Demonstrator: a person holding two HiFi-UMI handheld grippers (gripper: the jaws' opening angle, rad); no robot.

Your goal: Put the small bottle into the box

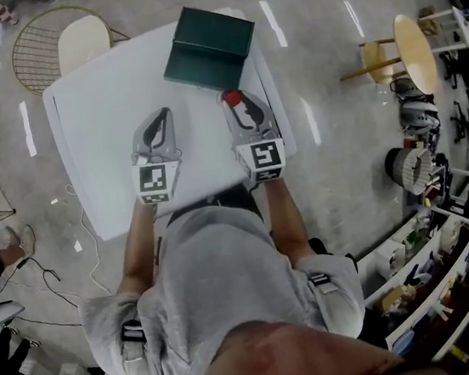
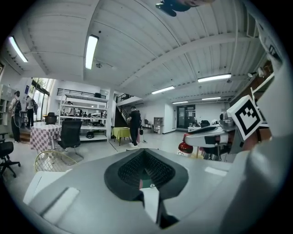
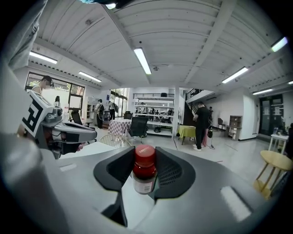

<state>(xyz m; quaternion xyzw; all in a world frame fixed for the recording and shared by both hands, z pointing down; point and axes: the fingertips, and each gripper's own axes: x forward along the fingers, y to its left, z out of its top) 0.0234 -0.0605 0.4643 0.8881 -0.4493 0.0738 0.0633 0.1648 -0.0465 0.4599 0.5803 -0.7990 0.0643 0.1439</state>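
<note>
Both our forearms reach towards twelve o'clock over the table (image 1: 96, 115). Our right gripper (image 1: 237, 103) clamps the small bottle (image 3: 144, 171) upright, just short of the box (image 1: 209, 47) at twelve o'clock. Our left gripper (image 1: 160, 122) is closed, with nothing in it.
</note>
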